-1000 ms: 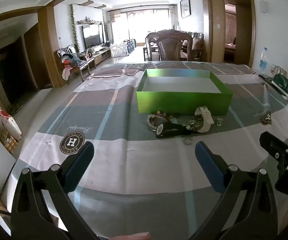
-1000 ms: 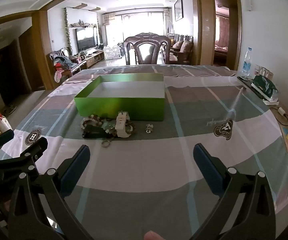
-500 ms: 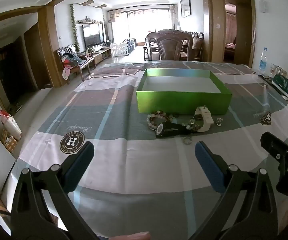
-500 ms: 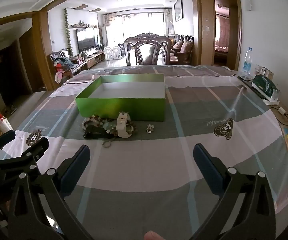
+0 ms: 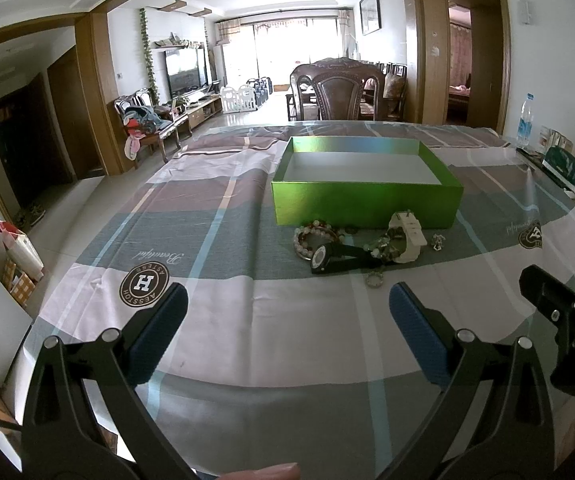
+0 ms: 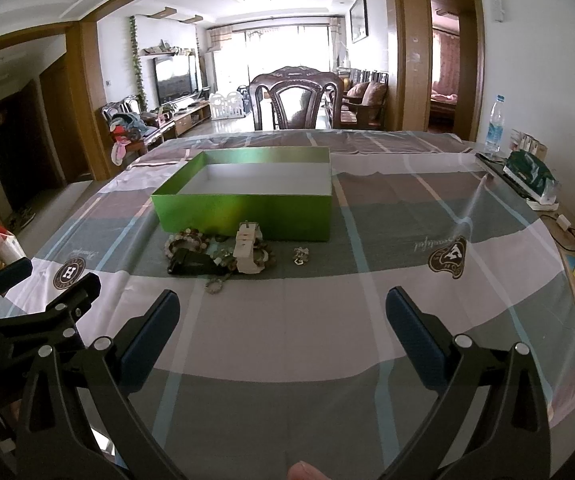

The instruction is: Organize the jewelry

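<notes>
Evidently holding both tools back over the near part of the desk (image 5: 247, 320), well short of the jewelry, probably sizing up the pile before committing to a first pick. Keeping the left hand-held gripper (image 5: 283, 308) released, blue pads spread wide with nothing between them. Keeping the right hand-held gripper (image 6: 281, 304) likewise released and empty, hovering just beside its partner and pointing the same way. Aiming both along the striped cloth toward the green box (image 5: 363, 204), standing open-topped with a bare white floor, seemingly serving as the destination and set right behind the pile for a short carry. Facing jewelry not yet sorted, all of it lying on the cloth in front of the box's near wall: a beaded bracelet (image 5: 311, 236) at the left, a black watch (image 5: 327, 258) lying flat and overlapping it, a white watch (image 5: 407, 234) propped on its strap at the right, more beads tangled between the two watches. Noting two strays apart from the heap, a small ring (image 5: 373, 280) on the near side and a small silver piece (image 5: 436, 241) just to the right, too small for naming more closely. Judging the loose strays as easier first picks than anything in the tangle, given the risk of dragging neighbours along. Reckoning the task as barely begun, with nothing in the box.
</notes>
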Demonstrator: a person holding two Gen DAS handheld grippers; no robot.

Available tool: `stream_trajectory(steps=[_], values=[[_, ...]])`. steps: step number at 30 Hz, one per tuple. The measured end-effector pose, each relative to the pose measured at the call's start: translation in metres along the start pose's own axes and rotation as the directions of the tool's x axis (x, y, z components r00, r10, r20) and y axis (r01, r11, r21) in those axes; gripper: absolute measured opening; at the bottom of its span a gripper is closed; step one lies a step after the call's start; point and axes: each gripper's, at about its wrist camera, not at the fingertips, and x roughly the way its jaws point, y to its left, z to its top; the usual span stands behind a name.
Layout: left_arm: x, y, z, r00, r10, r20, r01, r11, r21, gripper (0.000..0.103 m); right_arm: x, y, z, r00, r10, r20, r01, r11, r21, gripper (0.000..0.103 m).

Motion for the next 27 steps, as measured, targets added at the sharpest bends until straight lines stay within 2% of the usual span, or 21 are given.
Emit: stream_trajectory(steps=[27], values=[[-0.0002, 0.0000, -0.0002, 1.000, 0.002, -0.003, -0.002, 1.000, -0.001, 0.100, 0.0028, 0.0071, -0.0025, 1.000, -0.004, -0.004, 0.004, 1.000, -0.007, 0.101]])
